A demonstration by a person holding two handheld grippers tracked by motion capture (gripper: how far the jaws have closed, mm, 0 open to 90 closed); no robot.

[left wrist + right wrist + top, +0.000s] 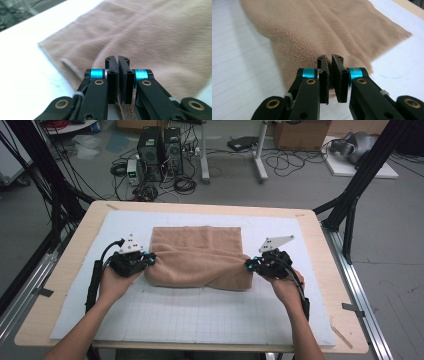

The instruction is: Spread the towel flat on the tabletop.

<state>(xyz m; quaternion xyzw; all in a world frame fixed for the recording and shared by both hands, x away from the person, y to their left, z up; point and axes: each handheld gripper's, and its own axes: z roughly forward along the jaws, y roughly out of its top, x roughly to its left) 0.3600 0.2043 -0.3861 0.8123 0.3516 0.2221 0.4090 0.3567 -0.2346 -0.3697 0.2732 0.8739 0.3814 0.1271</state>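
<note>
Tan, fluffy terry cloth, a rectangular towel (197, 256), lies across the middle of the white gridded mat (200, 315) on your worktop (75, 245), with its long axis running left to right between your two hands. Its near layer is bunched up into a soft roll, while the far layer lies flat on the mat.

Your left hand-held gripper (148, 259) sits at the towel's left end, with its jaws pressed together on a thin strip of the tan fabric; the left gripper view shows that strip (125, 110) pinched between the pads (113, 75). Your right hand-held gripper (248, 264) sits at the right end, likewise clamped on a fold of the cloth (330, 82).

What matters for the coming move is this: each end is held by the hand on its own side, and the free far edge lies straight ahead of both of you, away from your body. So I judge the fold should travel forward across the short axis, both hands level and in step, since neither is nearer the far edge than the other.
</note>
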